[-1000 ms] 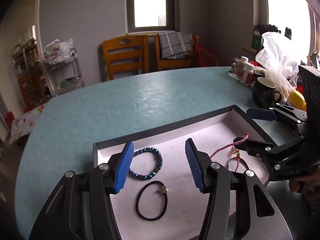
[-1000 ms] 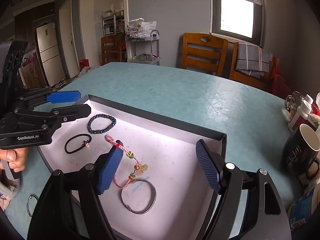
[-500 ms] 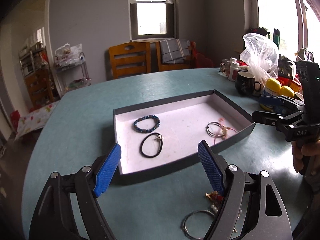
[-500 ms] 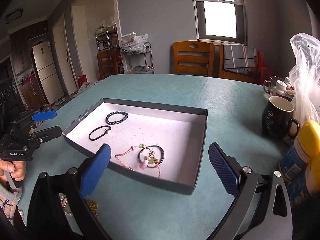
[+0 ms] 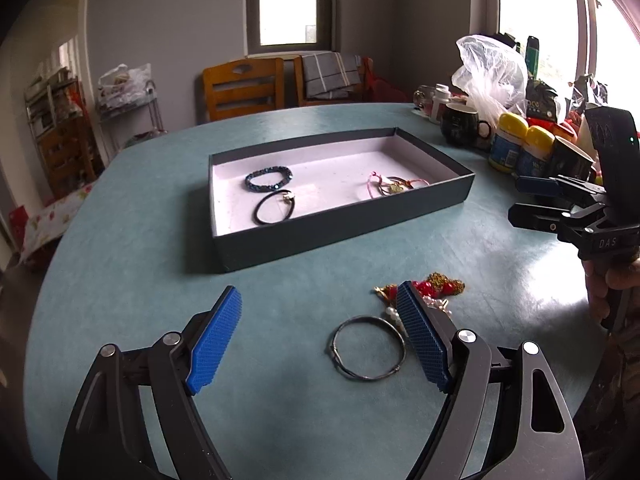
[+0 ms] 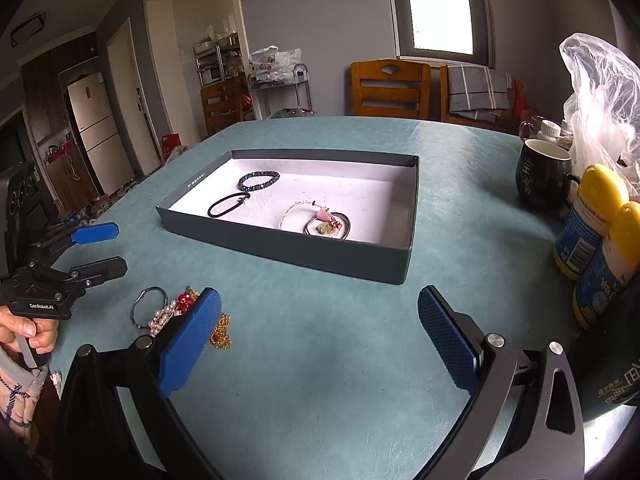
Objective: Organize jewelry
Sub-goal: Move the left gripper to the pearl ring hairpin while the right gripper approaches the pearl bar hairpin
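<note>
A dark shallow box (image 5: pixel 348 236) (image 6: pixel 280 246) with a white floor sits on the teal table. In it lie a dark beaded bracelet (image 5: pixel 269 178) (image 6: pixel 258 180), a black hair tie (image 5: pixel 274 208) (image 6: pixel 227 204), and a pink cord bracelet tangled with a metal ring (image 5: pixel 392 186) (image 6: pixel 326 224). On the table in front of the box lie a metal ring bangle (image 5: pixel 367 347) (image 6: pixel 148 309), pearl beads, red beads (image 5: pixel 426 289) and a gold chain (image 6: pixel 221 332). My left gripper (image 5: pixel 318 338) is open and empty above the bangle. My right gripper (image 6: pixel 320 340) is open and empty, right of that pile.
A dark mug (image 5: pixel 460 124) (image 6: pixel 542 178), yellow-capped bottles (image 5: pixel 520 148) (image 6: pixel 596 232), a plastic bag (image 6: pixel 600 96) and other clutter stand along the table's right side. Wooden chairs (image 5: pixel 244 88) stand beyond the far edge.
Both grippers have drawn back from over the box toward the near side of the table. The loose jewelry pile on the table has come into view. Both stay open.
</note>
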### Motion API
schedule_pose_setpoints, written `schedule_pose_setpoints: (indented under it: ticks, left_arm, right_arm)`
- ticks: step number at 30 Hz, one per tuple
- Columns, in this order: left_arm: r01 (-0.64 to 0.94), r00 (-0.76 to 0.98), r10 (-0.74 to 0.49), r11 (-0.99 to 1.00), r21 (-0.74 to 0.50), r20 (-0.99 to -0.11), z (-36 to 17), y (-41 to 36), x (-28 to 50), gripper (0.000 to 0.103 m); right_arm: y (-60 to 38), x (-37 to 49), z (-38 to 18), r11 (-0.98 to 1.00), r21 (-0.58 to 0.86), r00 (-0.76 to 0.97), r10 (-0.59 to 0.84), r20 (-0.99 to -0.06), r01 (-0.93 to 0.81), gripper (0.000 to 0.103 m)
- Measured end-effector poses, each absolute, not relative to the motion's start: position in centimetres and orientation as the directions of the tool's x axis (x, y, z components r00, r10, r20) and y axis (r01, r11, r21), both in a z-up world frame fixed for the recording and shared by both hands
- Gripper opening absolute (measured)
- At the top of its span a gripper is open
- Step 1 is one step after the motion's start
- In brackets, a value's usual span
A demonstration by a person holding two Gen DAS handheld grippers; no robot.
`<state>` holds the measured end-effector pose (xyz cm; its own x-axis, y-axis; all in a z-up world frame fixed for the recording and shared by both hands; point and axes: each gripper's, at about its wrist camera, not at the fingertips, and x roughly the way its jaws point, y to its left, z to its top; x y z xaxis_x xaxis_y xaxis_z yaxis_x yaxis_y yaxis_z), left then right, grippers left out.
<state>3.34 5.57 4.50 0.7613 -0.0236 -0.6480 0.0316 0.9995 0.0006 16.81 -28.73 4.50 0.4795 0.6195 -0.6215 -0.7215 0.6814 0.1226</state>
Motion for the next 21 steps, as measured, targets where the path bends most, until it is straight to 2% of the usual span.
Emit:
schedule_pose_setpoints:
  ticks: [7, 13, 15, 21]
  left_arm:
    - [0.132, 0.733, -0.112, 0.991, -0.022, -0.671, 3.2, 2.7, 2.7, 0.082]
    - [0.230, 0.703, -0.160, 0.973, 0.009, -0.693, 2.4, -0.8, 3.3, 0.082]
    - [0.246, 0.689, -0.173, 0.969, 0.002, -0.704, 2.2, -1.4, 3.8, 0.080]
    - [0.236, 0.646, -0.133, 0.971, 0.030, -0.752, 1.5, -1.9, 5.1, 0.068]
  right_arm:
    - [-28.9, 15.5, 3.7, 0.678, 0.122, 0.466, 0.613, -0.638, -0.725, 0.097]
    - [-28.8, 15.6, 3.5, 0.677, 0.130, 0.453, 0.609, -0.651, -0.724, 0.097]
    - [-28.8, 15.8, 3.5, 0.679, 0.135, 0.449, 0.608, -0.655, -0.722, 0.097]
    - [-29.2, 16.5, 3.3, 0.689, 0.162, 0.443, 0.609, -0.658, -0.706, 0.097]
